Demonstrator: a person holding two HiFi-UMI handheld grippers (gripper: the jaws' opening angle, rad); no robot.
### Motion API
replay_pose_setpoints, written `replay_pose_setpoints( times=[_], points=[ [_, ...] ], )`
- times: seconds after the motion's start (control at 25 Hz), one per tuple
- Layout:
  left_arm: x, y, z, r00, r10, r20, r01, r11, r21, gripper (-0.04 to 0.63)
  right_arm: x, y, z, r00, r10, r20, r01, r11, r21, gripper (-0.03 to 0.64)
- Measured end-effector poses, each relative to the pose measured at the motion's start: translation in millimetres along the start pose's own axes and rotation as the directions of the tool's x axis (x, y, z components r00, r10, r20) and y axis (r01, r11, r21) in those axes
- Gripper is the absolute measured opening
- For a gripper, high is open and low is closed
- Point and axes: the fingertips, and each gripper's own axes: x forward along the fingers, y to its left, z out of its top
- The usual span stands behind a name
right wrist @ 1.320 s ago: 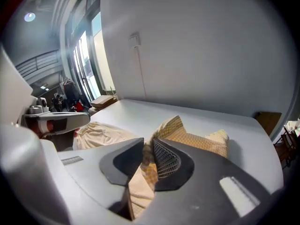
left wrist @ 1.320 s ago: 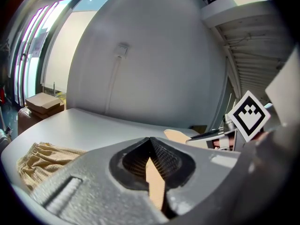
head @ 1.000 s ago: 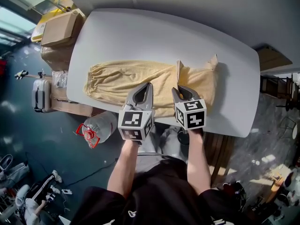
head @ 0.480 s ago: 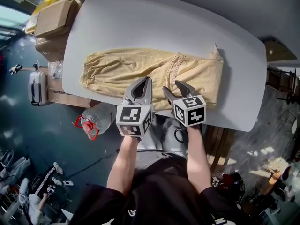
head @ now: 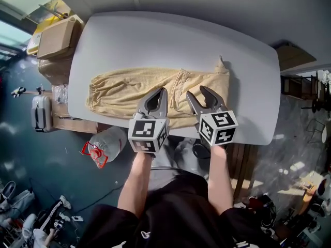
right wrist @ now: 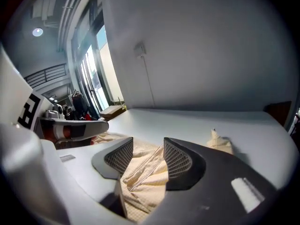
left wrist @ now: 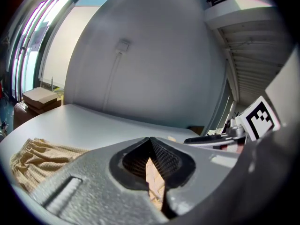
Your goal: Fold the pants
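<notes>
Pants: the pale yellow, waffle-textured cloth pants [head: 129, 89] lie stretched along the near half of the white rounded surface [head: 170, 35]. The gathered waistband is toward the surface's left end, and a cuff corner pokes up toward its right end.
Left claw: the left claw [head: 163, 92] is over the surface's near edge, above the pants. Its tips are together, and a sliver of cloth shows through the gap behind them; whether any is pinched cannot be told.
Right claw: the right claw [head: 197, 93] is also over the surface's near edge, above the pants. Its jaws are wide, having just sprung apart and then narrowed slightly. The cloth lies below the pads, unpressed.
Off the surface: a brown cardboard box [head: 54, 37] sits beyond its left end. A clear plastic jug [head: 106, 143] with a red handle lies on the floor below its near-left corner.
</notes>
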Motion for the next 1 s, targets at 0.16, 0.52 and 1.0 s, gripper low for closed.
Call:
replay_pose_setpoints(
  times=[0.16, 0.52, 1.0],
  points=[
    [8, -33, 23, 0.997, -0.068, 0.040, 0.066, 0.997, 0.045, 0.005, -37, -22, 33, 0.993, -0.056, 0.105, 0.057, 0.998, -0.003, 0.212],
    [41, -116, -6, 0.973, -0.224, -0.056, 0.229, 0.967, 0.108, 0.005, -110, -118, -12, 0.958, -0.271, 0.098, 0.253, 0.954, 0.163, 0.213],
    [62, -158, -90, 0.937, -0.258, -0.235, 0.291, 0.949, 0.119, 0.005, -127, -155, -114, 0.951, -0.308, -0.023, 0.300, 0.903, 0.308, 0.212]
  ],
)
